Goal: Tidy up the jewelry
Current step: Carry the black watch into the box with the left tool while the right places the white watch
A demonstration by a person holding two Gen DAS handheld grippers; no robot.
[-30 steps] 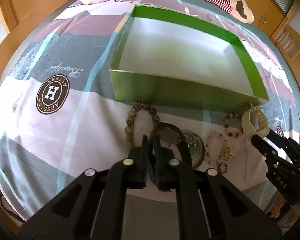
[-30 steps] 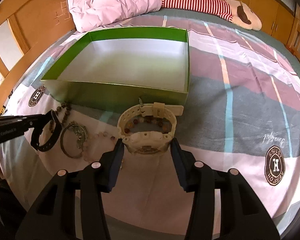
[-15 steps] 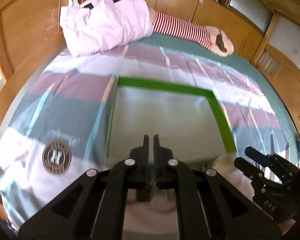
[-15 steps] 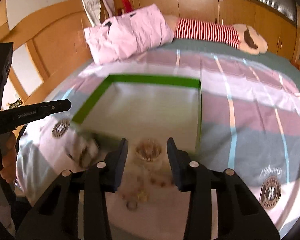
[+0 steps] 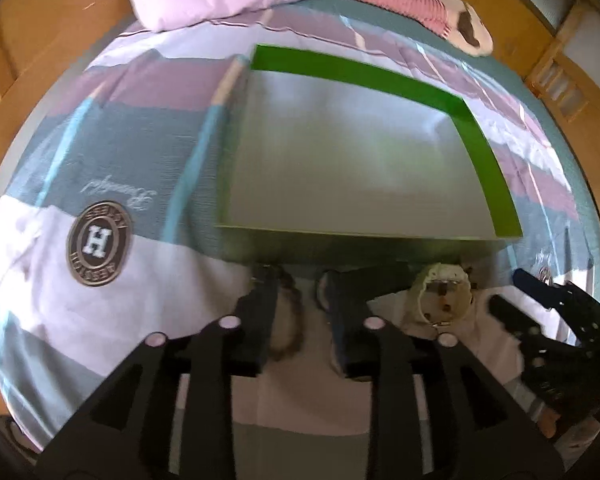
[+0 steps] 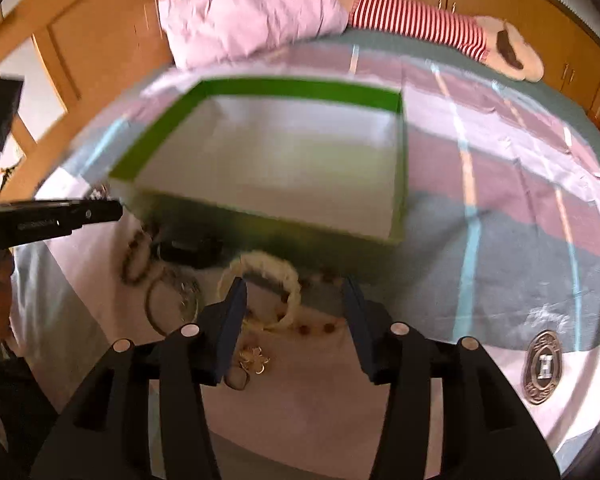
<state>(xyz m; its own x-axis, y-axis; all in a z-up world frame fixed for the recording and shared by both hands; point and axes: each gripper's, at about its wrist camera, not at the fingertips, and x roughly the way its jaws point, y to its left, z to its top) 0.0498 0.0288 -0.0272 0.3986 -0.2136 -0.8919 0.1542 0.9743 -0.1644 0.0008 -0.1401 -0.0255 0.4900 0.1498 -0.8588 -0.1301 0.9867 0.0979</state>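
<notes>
A shallow open green cardboard box (image 5: 480, 148) with a pale inner floor is set on a striped pink, grey and white bedspread (image 5: 112, 128), filling the view from 10 to 2 o'clock. The jewelry is gathered on the spread just outside the box's near wall.

The left gripper (image 5: 300, 312) is seen with its black jaws parted; they have just been opening. A blurred dark beaded bracelet (image 5: 290, 320) lies between them, and no pad can be seen pressing on it. A black wristband (image 6: 190, 250) lies at 1 o'clock of that gripper, and a cream plastic wristwatch (image 5: 444, 296) at 2 o'clock, near the box wall.

The right gripper (image 6: 294, 300) is held open wider, its jaws having just been opening. The cream watch lies partly between them beside the left finger; contact cannot be told through the blur. A thin metal ring (image 6: 172, 304) is seen at 9 o'clock and a small gold charm (image 6: 254, 358) at 7 o'clock.
</notes>
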